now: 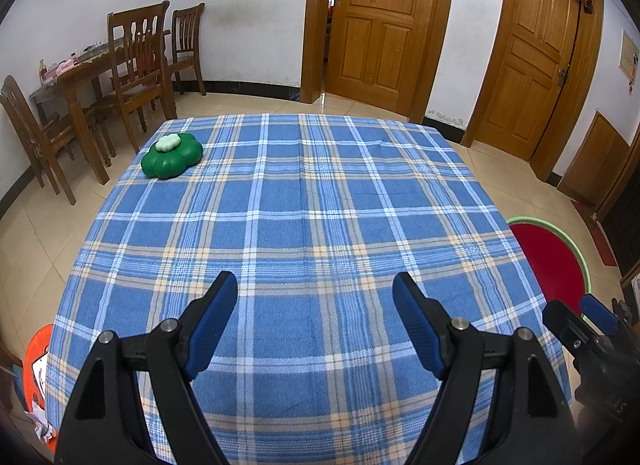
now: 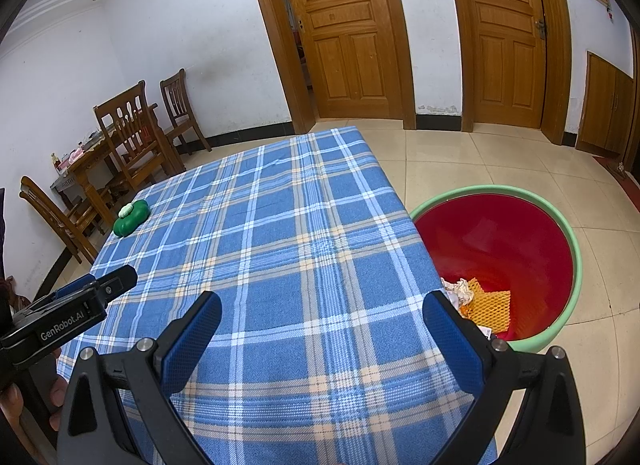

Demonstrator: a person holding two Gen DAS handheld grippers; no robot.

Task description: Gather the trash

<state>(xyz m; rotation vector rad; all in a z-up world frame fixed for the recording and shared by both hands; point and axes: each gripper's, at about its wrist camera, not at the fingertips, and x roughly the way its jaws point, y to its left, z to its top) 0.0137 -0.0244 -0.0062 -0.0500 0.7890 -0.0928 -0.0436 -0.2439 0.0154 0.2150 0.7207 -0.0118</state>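
Left gripper (image 1: 314,285) and right gripper (image 2: 322,305) both spread, holding nothing, over blue plaid tablecloth (image 1: 320,205). Crumpled paper and orange foam net (image 2: 490,307) in red green-rimmed basin (image 2: 520,233) beside table.

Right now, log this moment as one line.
left gripper: open, empty | right gripper: open, empty | tablecloth: green flower-shaped object | red bin: crumpled paper, orange foam net

Blue plaid cloth (image 1: 312,225), green flower-shaped box (image 1: 172,155) upper left, red bin (image 2: 500,257) with green rim, orange netting (image 2: 490,307) inside.
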